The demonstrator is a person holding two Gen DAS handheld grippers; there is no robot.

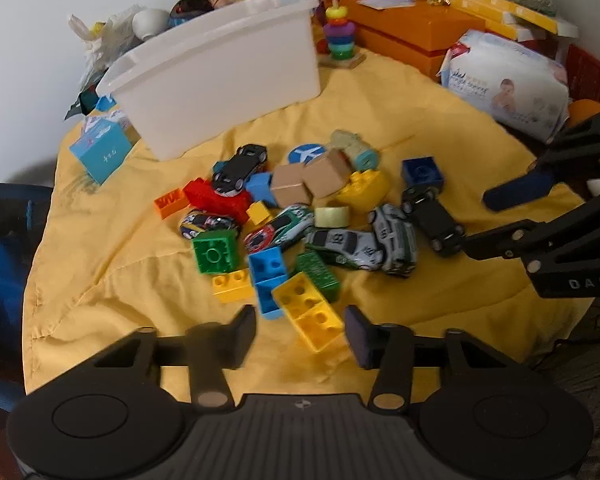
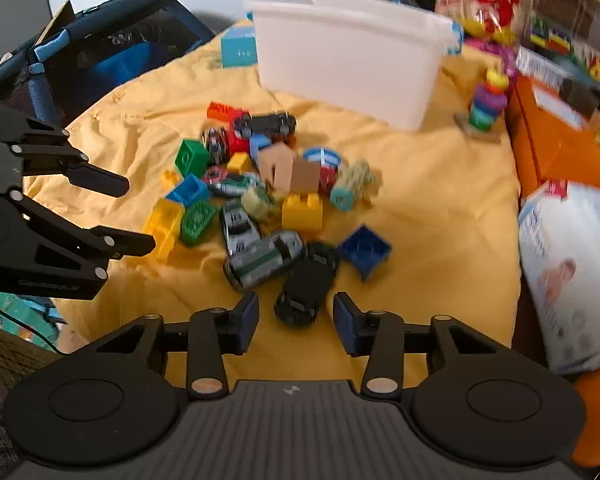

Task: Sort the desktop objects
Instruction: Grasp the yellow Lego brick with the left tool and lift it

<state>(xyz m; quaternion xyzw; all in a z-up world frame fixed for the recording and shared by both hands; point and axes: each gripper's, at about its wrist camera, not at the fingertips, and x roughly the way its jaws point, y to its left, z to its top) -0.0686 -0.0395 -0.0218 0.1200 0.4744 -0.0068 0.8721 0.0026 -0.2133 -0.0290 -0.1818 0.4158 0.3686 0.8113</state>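
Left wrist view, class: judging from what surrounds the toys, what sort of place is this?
Probably a home play or nursery corner, not an office. A yellow cloth is strewn with toy cars and building bricks, a ring-stacking toy stands beside a white storage bin, and a pack with a baby picture lies nearby.

"18" on white toy car (image 1: 346, 247) roof.

place: home playroom | evidence: toy pile (image 1: 300, 220), yellow cloth (image 1: 440, 128), wipes pack (image 1: 508, 88)

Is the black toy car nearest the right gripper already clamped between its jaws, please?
No, the black toy car lies on the yellow cloth between the open jaws, with gaps on both sides.
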